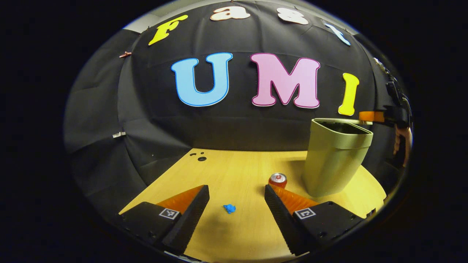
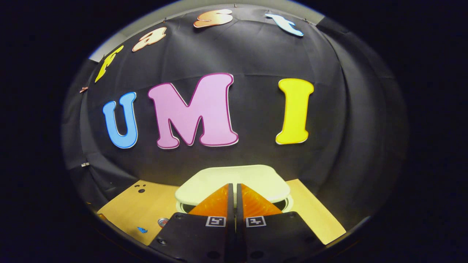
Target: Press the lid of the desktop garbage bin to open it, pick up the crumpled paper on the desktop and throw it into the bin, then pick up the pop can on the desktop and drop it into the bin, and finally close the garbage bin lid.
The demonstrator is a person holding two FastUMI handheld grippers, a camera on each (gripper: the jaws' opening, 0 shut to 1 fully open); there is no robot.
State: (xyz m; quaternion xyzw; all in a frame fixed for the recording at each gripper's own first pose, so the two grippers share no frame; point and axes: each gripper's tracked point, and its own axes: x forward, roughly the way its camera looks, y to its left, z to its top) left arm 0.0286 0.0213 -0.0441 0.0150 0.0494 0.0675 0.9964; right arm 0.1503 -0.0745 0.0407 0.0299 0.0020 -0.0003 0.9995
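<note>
Desk (image 1: 237, 171), light wood, is cut off at its near edge by the left tool's body; two small holes are seen at its far left corner. Bin (image 1: 334, 160), olive-green, is stood on the right part of the desk, and its far side and base corner are hidden from the left gripper view. Lid (image 2: 234, 180) is seen pale and tilted over the bin's mouth in the right gripper view; how far it is raised cannot be told. Right tool (image 2: 234, 186) is held level just above the lid, fingers clenched together with nothing between them; whether the tips touch the lid cannot be made out. In the left gripper view the same tool (image 1: 367, 117) is seen at the bin's rim, reached in from the right, with part of a hand (image 1: 400, 140) behind it, mostly cut off. Left tool (image 1: 236, 195) is held low over the desk, released, fingers wide apart. Can (image 1: 278, 180), red, is stood upright just beside the bin, partly hidden by the left tool's right finger. Crumpled paper (image 1: 229, 208), blue and small, lies on the desk between the spread fingers, untouched.
</note>
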